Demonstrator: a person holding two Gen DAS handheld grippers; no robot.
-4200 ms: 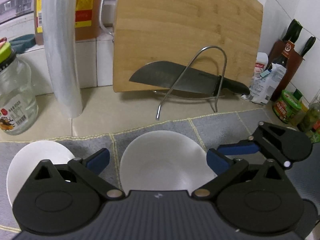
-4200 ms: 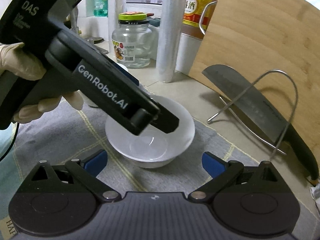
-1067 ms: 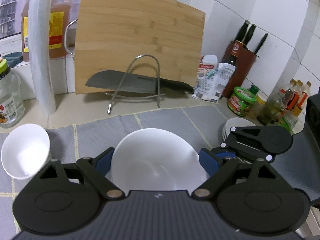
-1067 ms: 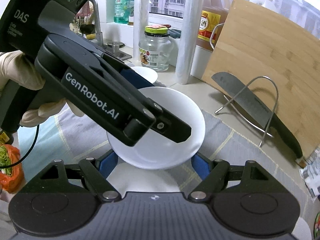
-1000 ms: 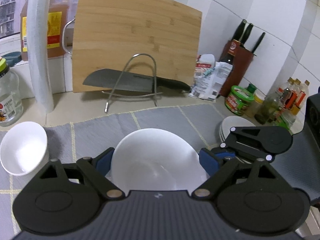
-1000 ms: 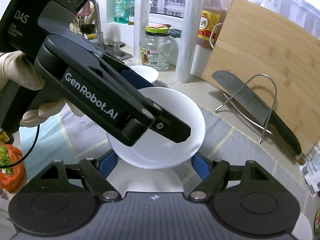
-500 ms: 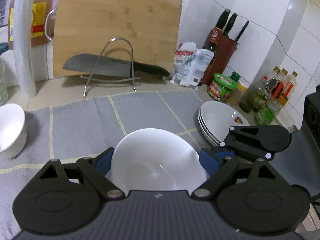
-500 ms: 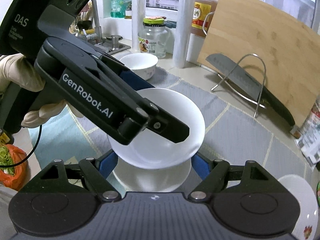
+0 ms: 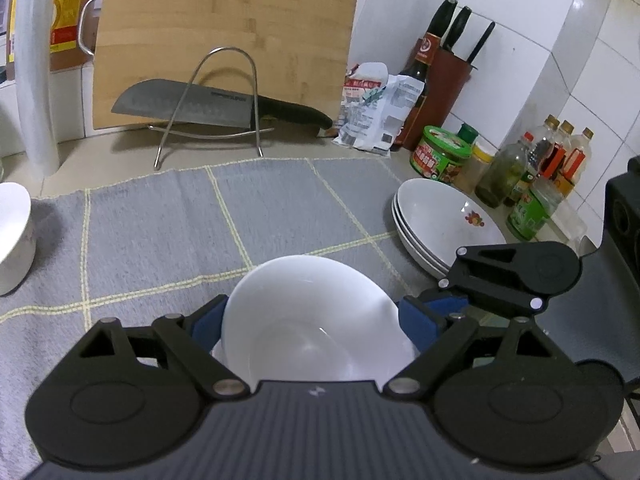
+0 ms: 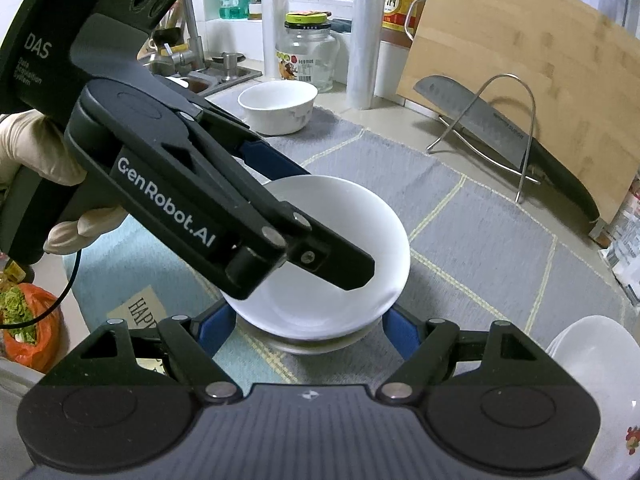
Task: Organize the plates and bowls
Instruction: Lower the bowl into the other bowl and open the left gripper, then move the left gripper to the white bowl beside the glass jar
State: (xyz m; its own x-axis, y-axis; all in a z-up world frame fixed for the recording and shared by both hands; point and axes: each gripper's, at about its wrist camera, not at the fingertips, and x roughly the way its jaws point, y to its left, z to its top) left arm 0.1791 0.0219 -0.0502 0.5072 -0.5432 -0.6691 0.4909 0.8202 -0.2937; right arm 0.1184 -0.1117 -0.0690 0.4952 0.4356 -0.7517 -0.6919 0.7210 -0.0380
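the left gripper (image 9: pixel 314 320) has its blue pads pressed on either side of a plain white bowl (image 9: pixel 312 320), clamping it, tilted, low over the grey checked mat (image 9: pixel 168 224). the right gripper (image 10: pixel 308 330) sits just behind that bowl with its fingers spread wide at either side of a second dish (image 10: pixel 312 346) under the bowl, not visibly pressing it. beyond the bowl to the right a stack of white plates (image 9: pixel 436 224) rests at the mat's edge. a smaller bowl (image 10: pixel 278 106) stands at the mat's far left corner.
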